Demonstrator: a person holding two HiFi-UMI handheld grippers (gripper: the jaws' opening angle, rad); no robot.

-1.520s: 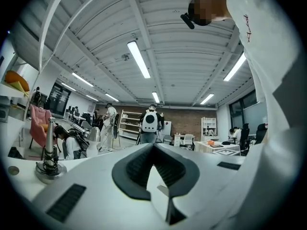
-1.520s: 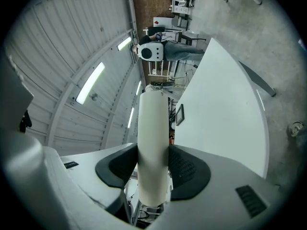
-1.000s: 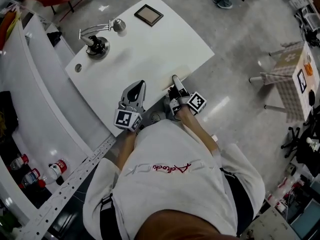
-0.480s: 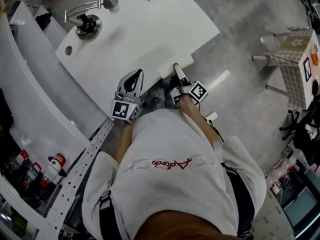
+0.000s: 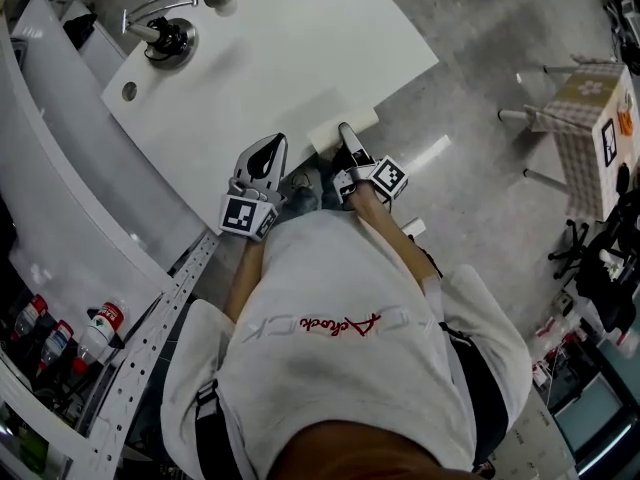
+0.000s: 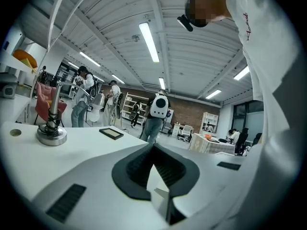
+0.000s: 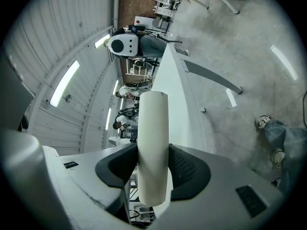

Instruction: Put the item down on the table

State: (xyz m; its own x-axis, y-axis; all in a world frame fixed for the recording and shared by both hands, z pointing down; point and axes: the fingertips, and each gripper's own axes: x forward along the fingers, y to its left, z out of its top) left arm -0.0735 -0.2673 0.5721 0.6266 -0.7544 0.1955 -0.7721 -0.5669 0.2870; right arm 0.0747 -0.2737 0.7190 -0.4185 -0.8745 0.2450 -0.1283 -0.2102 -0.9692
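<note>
So what's changed in the last second: both hands have come down toward the table (image 5: pixel 300 48), and in the head view the slab is now lower against its near edge than it was. The right gripper (image 5: pixel 347 136) is still clamped on the item (image 5: pixel 328 133), a pale, flat slab that sticks out past the jaws and lies over the table's near edge. Same grip as before, no loosening that I can see. To me that means the lowering is mostly done, but the put-down itself isn't. The slab still needs to settle on the tabletop and the jaws still need to let go. I can't tell from above whether it's touching the surface yet.

The left gripper (image 5: pixel 278 143) is just beside that same near edge. It's closed up with nothing in it and not doing any work here.

On what each view gives you:
- **Right gripper view:** It shows the slab edge-on, squeezed between both pads, with the table running away behind it. You can't read that grip from overhead.
- **Left gripper view:** It looks across the tabletop and shows its own jaw tips meeting on nothing. It also shows the metal stand (image 6: pixel 51 131) and a small dark frame (image 6: pixel 111 133) at the table's far end, well away from the slab.
- **Head view:** It's the only one showing both grippers together at the near edge.
</note>
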